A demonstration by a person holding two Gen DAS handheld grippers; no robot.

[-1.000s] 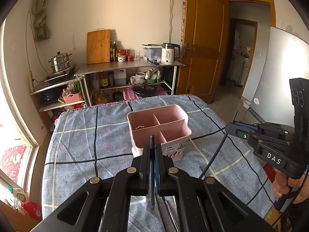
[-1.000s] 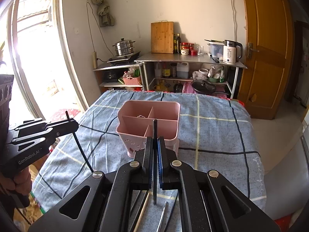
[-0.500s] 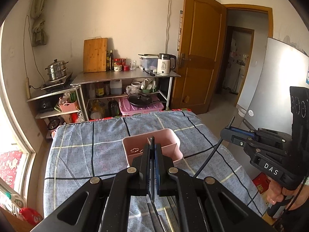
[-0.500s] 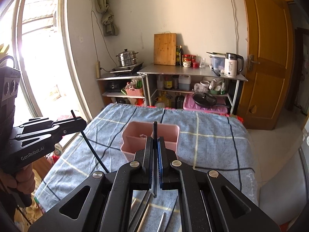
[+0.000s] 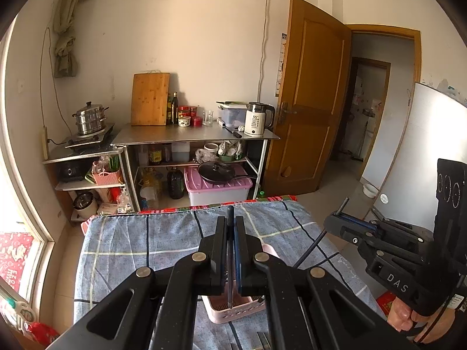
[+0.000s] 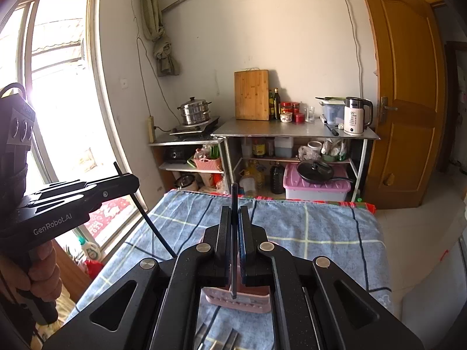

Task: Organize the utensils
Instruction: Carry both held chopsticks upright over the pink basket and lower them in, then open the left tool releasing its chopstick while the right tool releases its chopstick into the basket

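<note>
Chopsticks, one per hand: the left tongs (image 5: 230,250) are pressed together on a thin black chopstick (image 5: 230,233) that runs up between the jaws, its tip poking out past them and its lower end dangling over the caddy (image 5: 233,313). The right tongs (image 6: 234,242) do the same, pinching a second black stick (image 6: 234,204), pinned about mid-length so both ends stick out. Each view also catches the other tool off to the side of the caddy, its stick slanting down toward the cloth. Mid-length pinch probably chosen so the sticks hang near upright and can drop end-first into a slot. Caddy is pink plastic with slotted sides, sitting on the blue checked cloth (image 6: 321,233) over the bench, directly below and mostly hidden behind both sets of jaws; which compartment lies under which stick cannot be told from here. Nearer than the caddy, at the bottom edge of the right view, more utensils (image 6: 216,338) lie flat on the cloth, metal-looking, type unclear. Both tools are held high above the caddy, likely for clearance over its rim before going down. Judged step: carry to caddy, insertion not yet done. Risk: a thin smooth stick can pivot in the pinch and miss the slot. Shelves, kettle and door beyond the caddy are irrelevant.
</note>
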